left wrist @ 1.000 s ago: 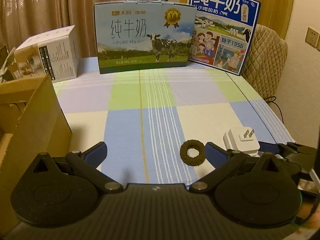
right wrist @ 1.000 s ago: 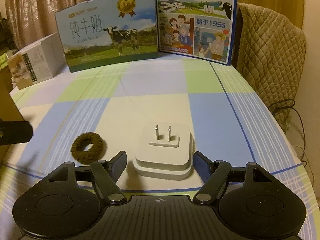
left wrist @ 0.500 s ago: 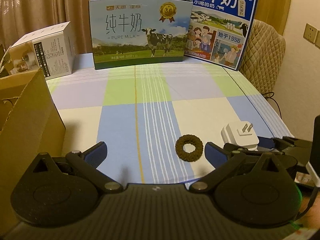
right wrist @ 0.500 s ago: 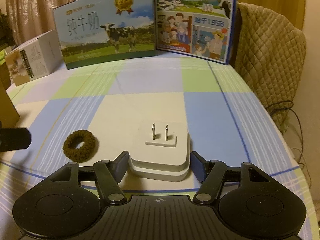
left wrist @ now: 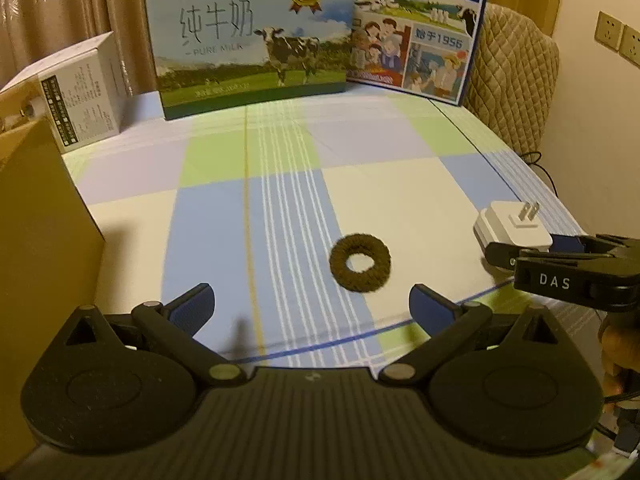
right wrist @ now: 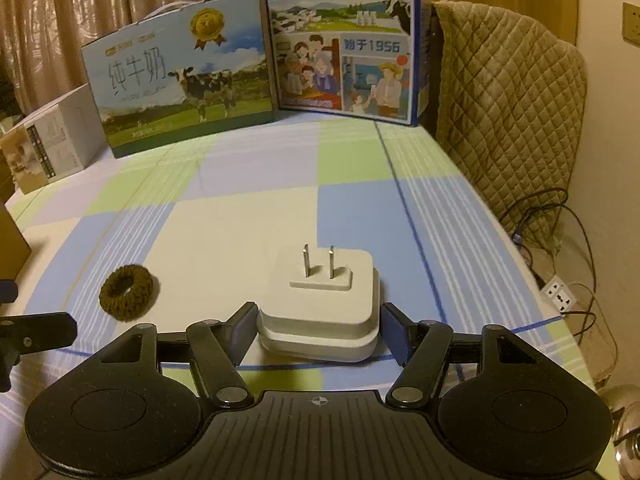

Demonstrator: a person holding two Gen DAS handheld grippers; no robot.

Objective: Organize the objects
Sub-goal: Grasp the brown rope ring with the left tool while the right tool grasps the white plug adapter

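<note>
Now right gripper (right wrist: 318,330) clamps white plug adapter (right wrist: 320,304); left gripper (left wrist: 312,306) gapes.

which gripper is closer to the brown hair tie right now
Left. The left gripper is open with the hair tie just ahead of its fingertips; the right gripper is off to the side, clamped on the white charger.
</note>
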